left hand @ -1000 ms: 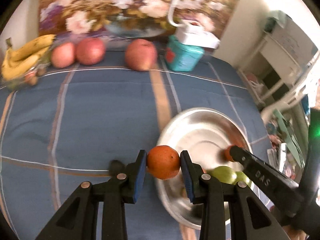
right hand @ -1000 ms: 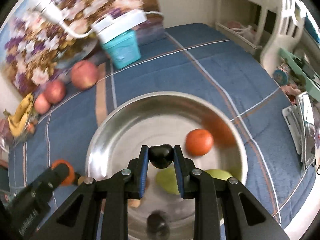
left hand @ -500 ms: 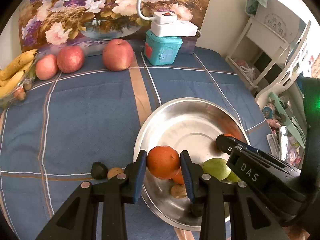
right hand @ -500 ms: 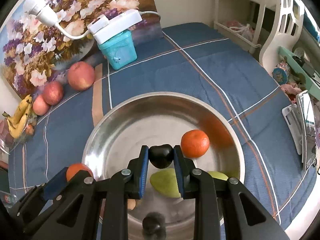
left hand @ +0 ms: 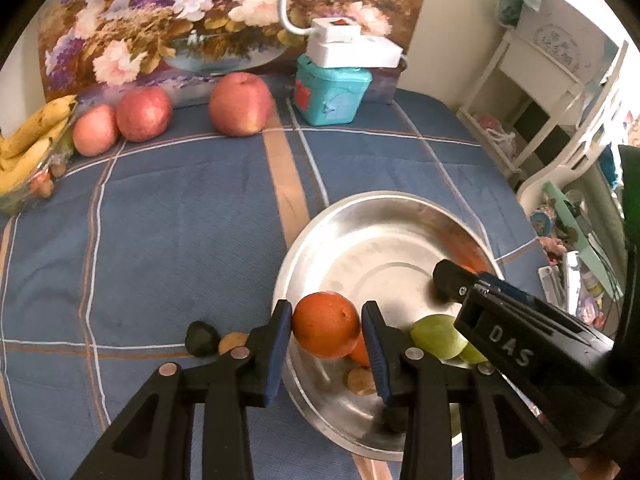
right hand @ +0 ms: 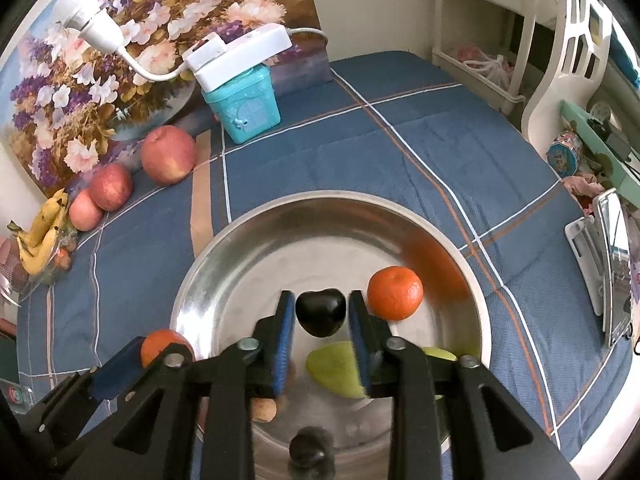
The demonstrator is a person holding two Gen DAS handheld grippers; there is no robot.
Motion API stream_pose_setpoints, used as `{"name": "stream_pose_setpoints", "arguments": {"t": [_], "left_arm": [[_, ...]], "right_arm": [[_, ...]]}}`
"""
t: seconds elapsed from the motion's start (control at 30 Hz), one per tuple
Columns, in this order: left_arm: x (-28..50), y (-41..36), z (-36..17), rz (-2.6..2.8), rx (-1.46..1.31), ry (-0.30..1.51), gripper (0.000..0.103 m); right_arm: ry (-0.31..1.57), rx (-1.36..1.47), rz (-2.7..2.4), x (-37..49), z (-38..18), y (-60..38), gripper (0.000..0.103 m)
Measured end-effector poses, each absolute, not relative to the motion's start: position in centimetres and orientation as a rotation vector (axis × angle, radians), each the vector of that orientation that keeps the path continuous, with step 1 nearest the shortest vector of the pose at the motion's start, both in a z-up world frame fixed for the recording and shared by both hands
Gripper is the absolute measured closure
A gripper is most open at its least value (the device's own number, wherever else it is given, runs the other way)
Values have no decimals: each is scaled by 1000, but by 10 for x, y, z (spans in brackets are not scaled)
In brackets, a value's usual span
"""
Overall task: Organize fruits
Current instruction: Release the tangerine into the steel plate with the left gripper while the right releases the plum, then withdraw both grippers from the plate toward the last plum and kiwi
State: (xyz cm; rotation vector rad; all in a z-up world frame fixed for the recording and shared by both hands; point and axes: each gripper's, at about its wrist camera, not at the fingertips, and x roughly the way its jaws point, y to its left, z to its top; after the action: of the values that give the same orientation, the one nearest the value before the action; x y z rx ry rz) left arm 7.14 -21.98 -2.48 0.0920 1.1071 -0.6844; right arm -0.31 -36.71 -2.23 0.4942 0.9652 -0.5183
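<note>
My left gripper (left hand: pixel 326 334) is shut on an orange (left hand: pixel 325 324) and holds it over the near left rim of the steel bowl (left hand: pixel 320 240). My right gripper (right hand: pixel 321 314) is shut on a small black fruit (right hand: pixel 321 312) above the middle of the bowl (right hand: pixel 248 236). In the bowl lie a tangerine (right hand: pixel 395 293), green fruits (right hand: pixel 336 368), a brown nut (right hand: pixel 264 409) and another dark fruit (right hand: pixel 310 446). The left gripper with its orange (right hand: pixel 162 344) shows at the bowl's left rim in the right wrist view.
Three apples (left hand: pixel 239 103) and bananas (left hand: pixel 28 144) lie along the back left of the blue checked cloth. A teal box (left hand: pixel 330 92) with a white power strip stands at the back. A dark fruit (left hand: pixel 201 338) and a nut (left hand: pixel 232 342) lie left of the bowl.
My left gripper has carried the orange from left of the bowl to over its near left rim. The right gripper has held the black fruit over the bowl, nearly still.
</note>
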Motion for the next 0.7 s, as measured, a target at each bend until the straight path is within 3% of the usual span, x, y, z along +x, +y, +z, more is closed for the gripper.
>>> {"name": "stream_pose_setpoints", "arguments": {"t": [0.03, 0.33, 0.7], "left_arm": [[72, -219, -26, -684, 88, 1111, 49], [74, -218, -28, -671, 85, 1126, 46], [112, -159, -40, -430, -32, 1217, 26]], "right_arm": [[965, 503, -518, -4, -23, -368, 41], [971, 528, -519, -4, -25, -370, 39], [998, 521, -515, -1, -29, -369, 37]]}}
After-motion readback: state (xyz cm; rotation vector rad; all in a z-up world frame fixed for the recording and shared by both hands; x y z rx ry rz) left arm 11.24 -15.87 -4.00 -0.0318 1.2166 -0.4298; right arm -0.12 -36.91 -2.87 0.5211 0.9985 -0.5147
